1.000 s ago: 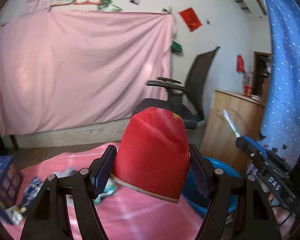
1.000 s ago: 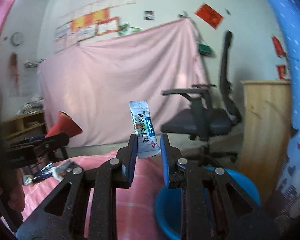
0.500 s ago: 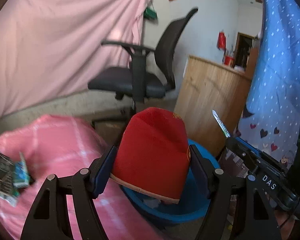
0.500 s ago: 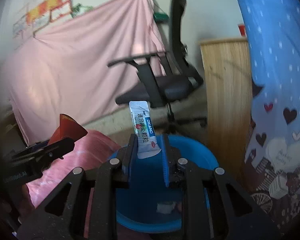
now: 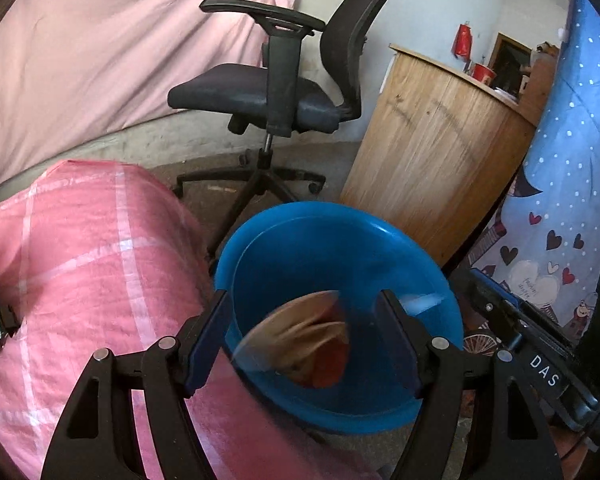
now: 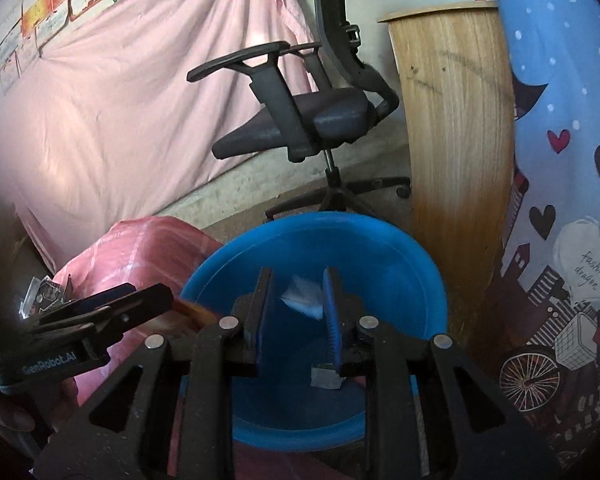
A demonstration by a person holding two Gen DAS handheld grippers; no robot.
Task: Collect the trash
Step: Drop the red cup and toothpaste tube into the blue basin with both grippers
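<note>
Left wrist view
Left hand-held gripper [image 5: 302,334]: jaws stood apart over the blue basin, touching nothing.
Red packet [image 5: 306,350]: blurred, loose between the two fingers, clear of both, inside the mouth of the basin.
Blue basin [image 5: 380,240]: directly ahead of and below the fingers, beside the pink checked cloth.
Pink checked cloth [image 5: 92,272]: left of the gripper, a few wrappers at its far left edge.
Office chair [image 5: 276,96]: beyond the basin.
Wooden cabinet [image 5: 432,152]: ahead to the right.

Right wrist view
Right hand-held gripper [image 6: 296,304]: jaws opening, pads off the sachet.
White sachet [image 6: 304,296]: blurred, free between the fingers, over the basin [image 6: 400,264].
Scrap of paper [image 6: 325,377]: on the basin floor, under the right finger.
Left hand-held gripper, side on [image 6: 168,300]: at left, the red packet's edge [image 6: 194,312] just past its tip.
</note>
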